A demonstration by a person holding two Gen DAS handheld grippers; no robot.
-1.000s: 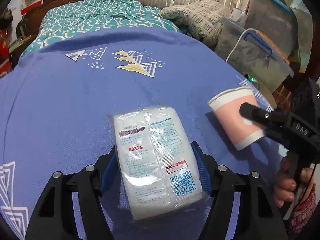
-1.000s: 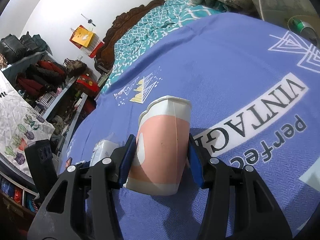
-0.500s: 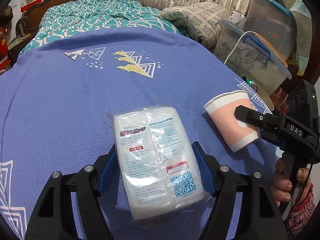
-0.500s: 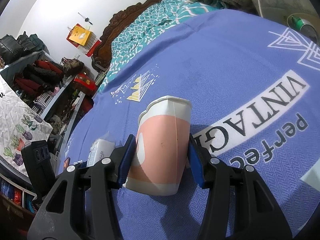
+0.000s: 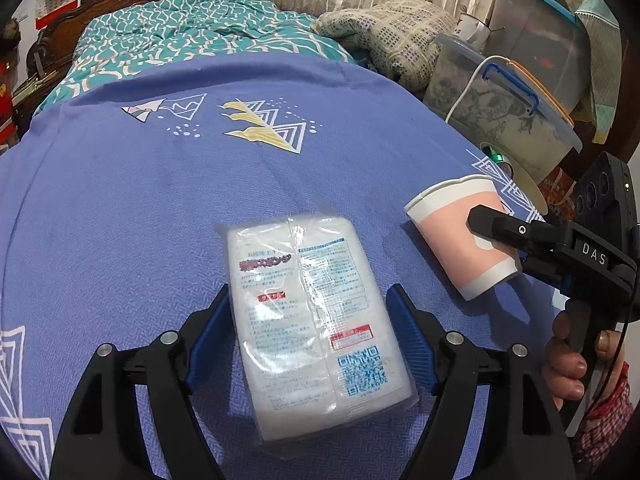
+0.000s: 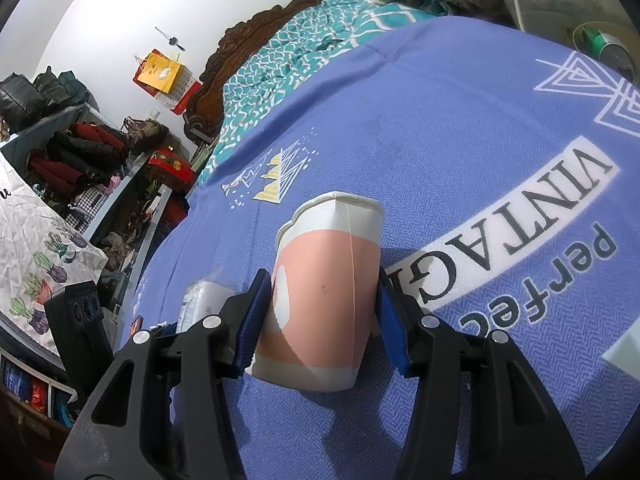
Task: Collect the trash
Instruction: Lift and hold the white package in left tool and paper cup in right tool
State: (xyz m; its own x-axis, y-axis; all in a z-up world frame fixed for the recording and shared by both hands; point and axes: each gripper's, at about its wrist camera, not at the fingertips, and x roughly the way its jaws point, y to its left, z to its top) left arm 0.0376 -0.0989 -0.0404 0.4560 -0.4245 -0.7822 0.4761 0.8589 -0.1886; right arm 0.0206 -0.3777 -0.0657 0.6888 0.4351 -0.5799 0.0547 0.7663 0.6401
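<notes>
My left gripper [image 5: 310, 316] is shut on a clear plastic packet of white sponges [image 5: 312, 320] with blue and red print, held just above the blue bedspread [image 5: 120, 220]. My right gripper [image 6: 320, 304] is shut on a pink and white paper cup [image 6: 326, 300], tilted with its mouth facing away. In the left wrist view the cup [image 5: 460, 240] and the right gripper [image 5: 532, 244] sit to the right of the packet. In the right wrist view the packet's edge [image 6: 198, 300] shows at the left.
Clear plastic storage boxes [image 5: 500, 108] and a folded checked blanket [image 5: 392, 36] stand beyond the bed's right edge. A teal patterned quilt [image 5: 192, 56] lies at the far end by the wooden headboard. Shelves of clothes [image 6: 80, 152] stand to the left.
Both grippers, each keeping its hold, have risen slightly and drawn back over the bedspread. The cup has shifted a little to the right in the left wrist view.
</notes>
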